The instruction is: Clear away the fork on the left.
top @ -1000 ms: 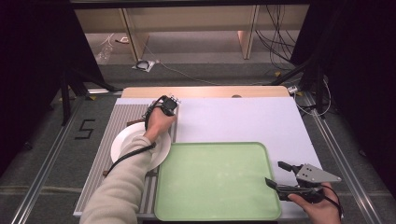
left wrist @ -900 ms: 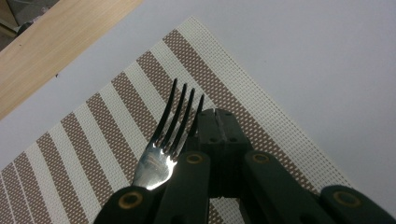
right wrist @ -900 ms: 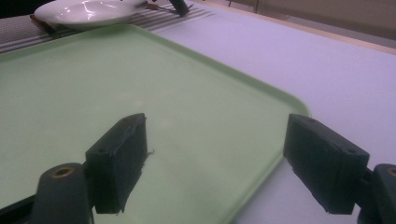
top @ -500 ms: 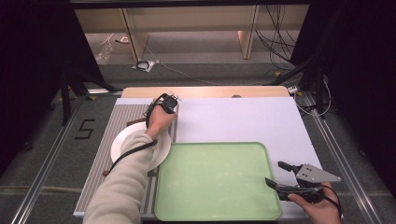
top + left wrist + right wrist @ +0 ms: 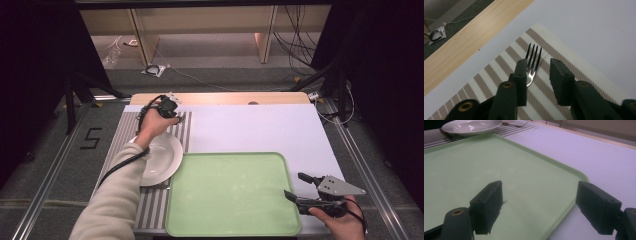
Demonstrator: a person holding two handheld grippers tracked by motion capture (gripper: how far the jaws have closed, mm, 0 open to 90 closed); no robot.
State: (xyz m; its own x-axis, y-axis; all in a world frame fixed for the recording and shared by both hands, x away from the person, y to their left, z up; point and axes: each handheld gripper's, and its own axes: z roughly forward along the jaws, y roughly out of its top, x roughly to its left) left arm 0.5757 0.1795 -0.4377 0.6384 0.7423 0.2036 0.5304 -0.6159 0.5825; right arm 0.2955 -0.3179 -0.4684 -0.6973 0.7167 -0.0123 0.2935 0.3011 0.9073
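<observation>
Left tool (image 5: pixel 172 104) parted, jaws just opened, above the far corner of the striped placemat (image 5: pixel 541 100). Fork (image 5: pixel 533 63) released, lying flat on that placemat with tines toward the wooden worktop edge (image 5: pixel 461 47); seen between the jaws in the left gripper view, close beside one black jaw, handle hidden behind it, whether touching that jaw cannot be told. No pad pressing on it.

Relative to the placemat: white plate (image 5: pixel 159 159) resting on its middle, nearer the person than the fork; green tray (image 5: pixel 230 195) just beside its right edge, on the white worktop cover (image 5: pixel 250 127). In the high view, left hand (image 5: pixel 152 125) and pale sleeve (image 5: pixel 112 200) stretched across the plate toward the mat's far corner.

Right tool (image 5: pixel 302 192) well away from the placemat, at the tray's near right corner, held level by the right hand (image 5: pixel 337 220). Jaws wide apart, nothing between them; in the right gripper view one jaw over the tray's green surface (image 5: pixel 486 170), the other over the white cover beyond the tray rim. Plate (image 5: pixel 471 126) and fork tines (image 5: pixel 517 124) small in the far background there, on the mat.
</observation>
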